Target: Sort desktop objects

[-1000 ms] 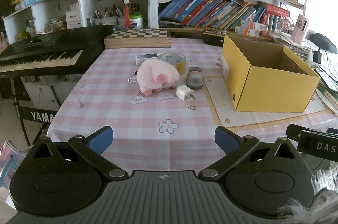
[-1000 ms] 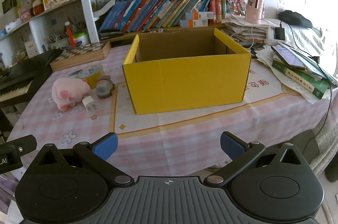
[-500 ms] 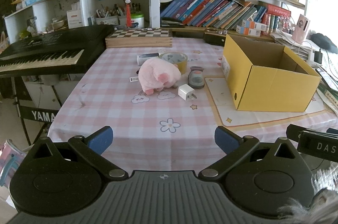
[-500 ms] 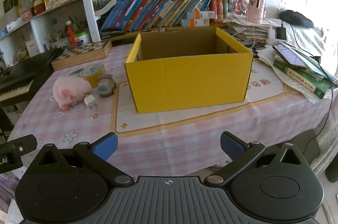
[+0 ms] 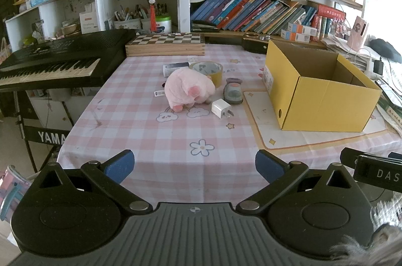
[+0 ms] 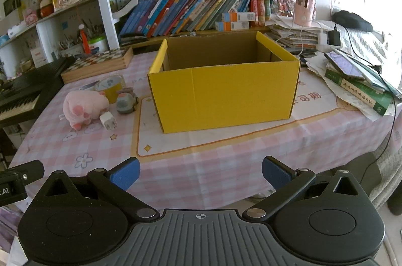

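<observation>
Both grippers, left (image 5: 193, 165) and right (image 6: 201, 172), hover at tabletop (image 5: 140, 140) edge, fingers spread, empty. Pink plush (image 5: 187, 90), charger (image 5: 221, 108), tape roll (image 5: 208, 71) clustered left of yellow box (image 6: 223, 95), seemingly empty.

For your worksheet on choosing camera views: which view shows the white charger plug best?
The left wrist view. There the white charger plug lies near the middle of the picture, unobstructed, with its prongs visible, beside the pink plush toy. In the right wrist view the plug sits far left, smaller and distorted, still beside the toy.
</observation>
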{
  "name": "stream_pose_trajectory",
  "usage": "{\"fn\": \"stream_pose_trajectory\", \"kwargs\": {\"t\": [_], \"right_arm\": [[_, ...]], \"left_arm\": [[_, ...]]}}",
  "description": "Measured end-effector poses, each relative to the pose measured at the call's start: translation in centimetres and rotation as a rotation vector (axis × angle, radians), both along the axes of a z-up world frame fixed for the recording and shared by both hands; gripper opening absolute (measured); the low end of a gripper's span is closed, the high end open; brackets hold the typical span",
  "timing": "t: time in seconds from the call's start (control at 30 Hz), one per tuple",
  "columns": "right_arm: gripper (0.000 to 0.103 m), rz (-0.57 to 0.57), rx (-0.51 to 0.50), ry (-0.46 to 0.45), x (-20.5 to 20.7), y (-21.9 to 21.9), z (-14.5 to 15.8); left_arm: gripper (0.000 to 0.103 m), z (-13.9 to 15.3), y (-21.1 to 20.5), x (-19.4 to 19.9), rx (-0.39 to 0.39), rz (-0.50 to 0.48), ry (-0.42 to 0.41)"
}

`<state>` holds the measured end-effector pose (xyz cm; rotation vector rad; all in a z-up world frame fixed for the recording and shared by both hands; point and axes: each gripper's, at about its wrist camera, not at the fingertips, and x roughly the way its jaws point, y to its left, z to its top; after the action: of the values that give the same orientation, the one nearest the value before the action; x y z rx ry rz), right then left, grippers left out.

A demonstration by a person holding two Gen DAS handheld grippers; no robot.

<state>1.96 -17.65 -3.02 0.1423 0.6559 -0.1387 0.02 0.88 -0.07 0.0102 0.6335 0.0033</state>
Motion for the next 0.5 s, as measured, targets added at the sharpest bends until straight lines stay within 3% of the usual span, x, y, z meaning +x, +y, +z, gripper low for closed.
{"fn": "stream_pose_trajectory", "kwargs": {"t": [0.5], "right_arm": [[0.103,-0.001,0.001,0.001,-0.07,-0.04,-0.06]], "left_arm": [[0.103,-0.28,0.00,-0.22,0.001,-0.001,0.001]]}}
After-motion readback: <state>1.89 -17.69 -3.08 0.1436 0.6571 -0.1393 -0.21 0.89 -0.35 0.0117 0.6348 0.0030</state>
